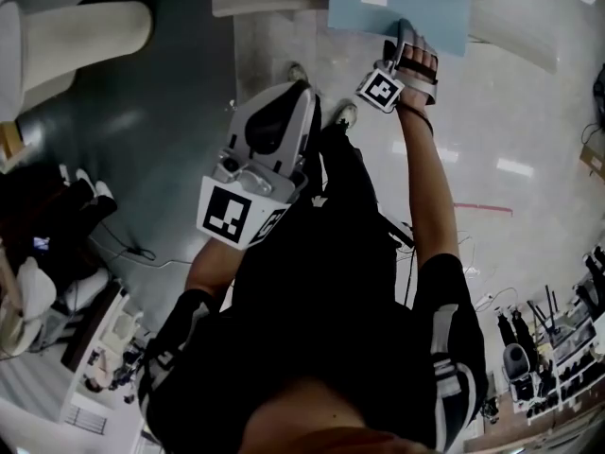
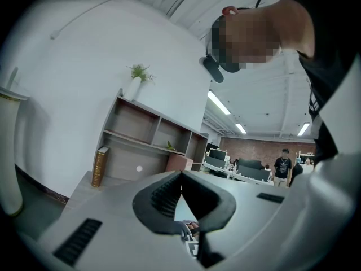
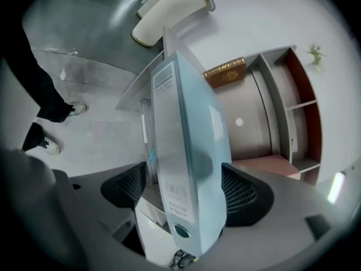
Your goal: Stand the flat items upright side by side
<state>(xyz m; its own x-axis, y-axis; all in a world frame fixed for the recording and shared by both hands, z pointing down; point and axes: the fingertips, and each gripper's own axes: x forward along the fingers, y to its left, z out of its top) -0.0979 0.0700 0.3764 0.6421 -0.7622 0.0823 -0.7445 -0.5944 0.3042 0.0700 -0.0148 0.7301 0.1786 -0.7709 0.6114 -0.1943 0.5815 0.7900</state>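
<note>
Head view: your right gripper was out at the pale blue binder, while your left gripper sat close to your body. Left gripper view: its jaws were pressed together, empty. Right gripper view: jaws spread wide, with the binder between them, spine facing the camera. You seemed to be setting it down; next, back straight off without tipping it.

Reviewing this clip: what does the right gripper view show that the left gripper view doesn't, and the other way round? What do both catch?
Right gripper view only: a light blue lever-arch binder with a white spine label stands between the right gripper's wide-open jaws, and the person's shoes show on the floor. Left gripper view only: the left gripper's jaws are shut on nothing, and a standing person in black shows among distant desks. Both: the grey open shelf unit and the brown gilt-spined book standing upright at its end.
</note>
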